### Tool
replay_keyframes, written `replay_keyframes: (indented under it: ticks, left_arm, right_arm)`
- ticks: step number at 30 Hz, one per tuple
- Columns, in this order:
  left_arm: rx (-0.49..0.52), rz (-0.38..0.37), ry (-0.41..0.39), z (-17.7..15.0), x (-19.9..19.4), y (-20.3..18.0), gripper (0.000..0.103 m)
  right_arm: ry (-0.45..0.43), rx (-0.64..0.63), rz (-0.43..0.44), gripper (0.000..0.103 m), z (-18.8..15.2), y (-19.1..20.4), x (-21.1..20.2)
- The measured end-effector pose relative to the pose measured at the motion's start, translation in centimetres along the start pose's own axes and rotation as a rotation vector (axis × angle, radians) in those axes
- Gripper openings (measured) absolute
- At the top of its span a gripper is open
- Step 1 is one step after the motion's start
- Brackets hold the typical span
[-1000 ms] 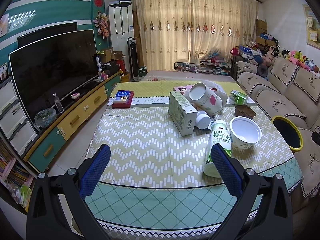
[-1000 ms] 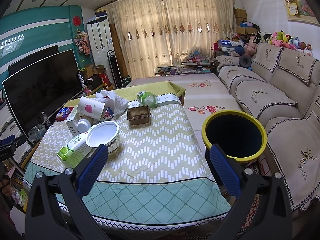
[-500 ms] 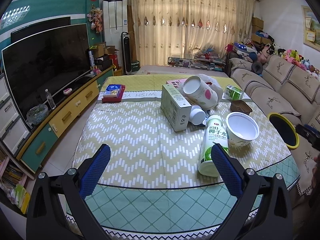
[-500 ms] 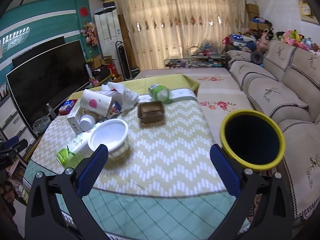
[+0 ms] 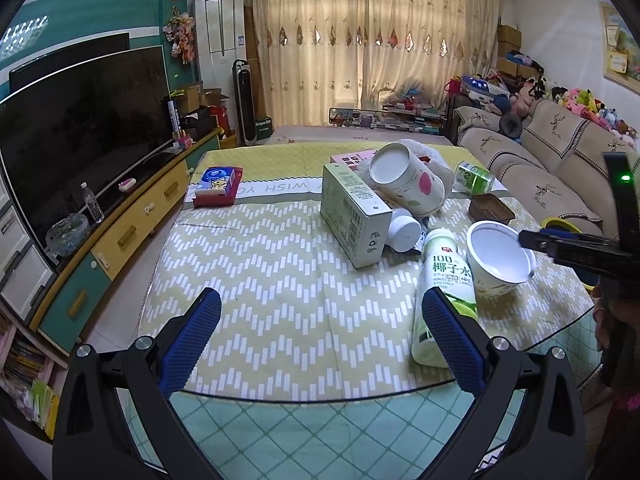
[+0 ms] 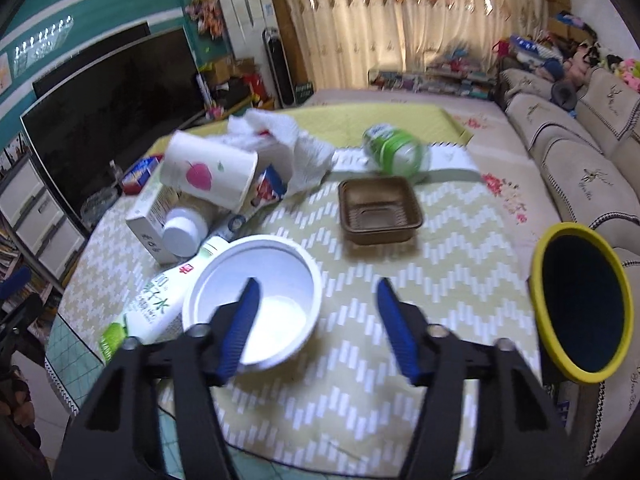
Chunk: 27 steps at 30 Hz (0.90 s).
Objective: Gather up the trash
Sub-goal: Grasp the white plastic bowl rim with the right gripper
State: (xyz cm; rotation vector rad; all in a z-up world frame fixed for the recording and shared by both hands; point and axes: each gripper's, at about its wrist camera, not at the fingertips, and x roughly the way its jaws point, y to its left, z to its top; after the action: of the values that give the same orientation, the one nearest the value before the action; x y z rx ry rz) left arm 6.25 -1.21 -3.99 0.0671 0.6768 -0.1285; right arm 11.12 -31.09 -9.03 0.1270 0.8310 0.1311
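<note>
Now the right hand-held gripper (image 6: 316, 320) has swung over the white bowl (image 6: 256, 300) at lower left of its view, jaws just narrowing astride the near rim without pinching yet; the left hand-held gripper (image 5: 320, 340) hangs wide, empty. Yellow-rimmed bin (image 6: 580, 304) waits right.

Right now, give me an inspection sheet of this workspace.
Surface: table under a zigzag cloth.
Job's things: white bowl upright; bottle lying beside it; brown tray; yellow-rimmed bin beside the table.
Clutter: box, cup, tissue, green can.
Grippers: left gripper open, empty; right gripper has been closing, one finger inside the bowl, rim between the fingers.
Cables: nothing seen.
Surroundings: TV, sofa, curtains.
</note>
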Motion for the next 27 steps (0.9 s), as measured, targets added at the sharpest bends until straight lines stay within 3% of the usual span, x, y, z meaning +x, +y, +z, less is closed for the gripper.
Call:
replay_keyframes:
  ticks: [2,10,14,27]
  left_arm:
    - [0.004,-0.004,0.005,0.2,0.5,0.0,0.099]
    - [0.03,-0.029,0.032,0.7,2.7,-0.6,0.099]
    - [0.043,-0.045,0.038,0.7,3.2,-1.0,0.099]
    - [0.105,-0.16,0.052,1.4,3.7,-4.3,0.099]
  right_arm:
    - [0.029,0.004,0.002,0.037,0.2,0.0,1.1]
    - [0.107,0.022,0.016,0.027,0.7,0.1,4.6]
    - [0.126,0.039,0.036,0.011,0.6,-0.2,5.3]
    - [0.022,0.104,0.037,0.01,2.0,-3.2,1.7]
